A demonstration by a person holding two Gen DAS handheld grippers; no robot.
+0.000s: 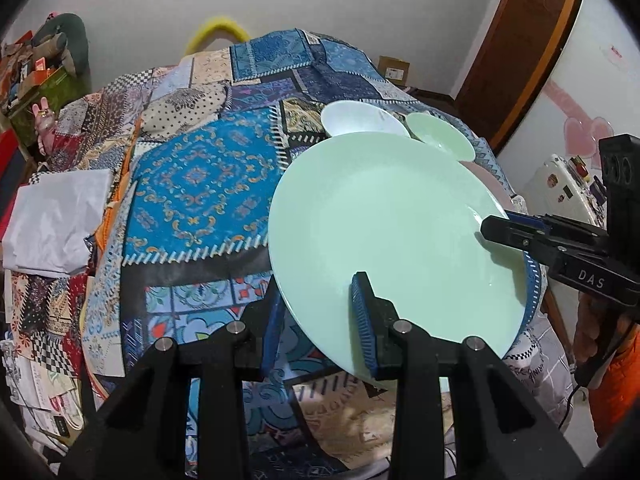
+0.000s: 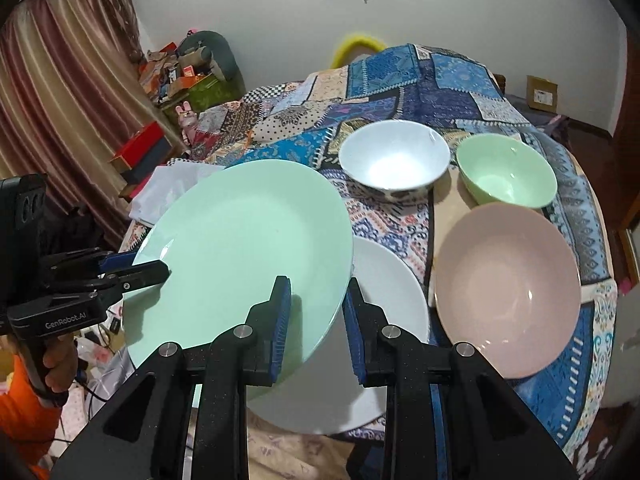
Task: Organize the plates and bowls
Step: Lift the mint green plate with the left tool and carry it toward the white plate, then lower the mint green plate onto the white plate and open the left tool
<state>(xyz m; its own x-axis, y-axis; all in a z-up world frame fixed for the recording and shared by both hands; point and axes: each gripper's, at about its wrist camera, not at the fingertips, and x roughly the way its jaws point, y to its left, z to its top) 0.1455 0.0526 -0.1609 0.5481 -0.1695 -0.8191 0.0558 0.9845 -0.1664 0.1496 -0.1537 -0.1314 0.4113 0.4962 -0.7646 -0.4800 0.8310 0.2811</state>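
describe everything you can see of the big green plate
The green plate is large, round, pale mint and glossy, like glazed ceramic, with a shallow well and broad rim, and it is empty. It is held tilted above the patchwork cloth, gripped at its rim from two sides: the left gripper and the right gripper each pinch its edge. Its right edge overlaps the white plate lying below it.

A table draped in a patchwork cloth (image 2: 448, 80) of blue, beige and dark panels carried the dishes. On the cloth sat a white bowl (image 2: 394, 160) with a green bowl (image 2: 506, 176) beside it, a pink bowl (image 2: 508, 292) nearer the camera, and a white plate (image 2: 392, 280) to the pink bowl's left. A folded white sheet (image 2: 168, 192) lay at the cloth's left edge.
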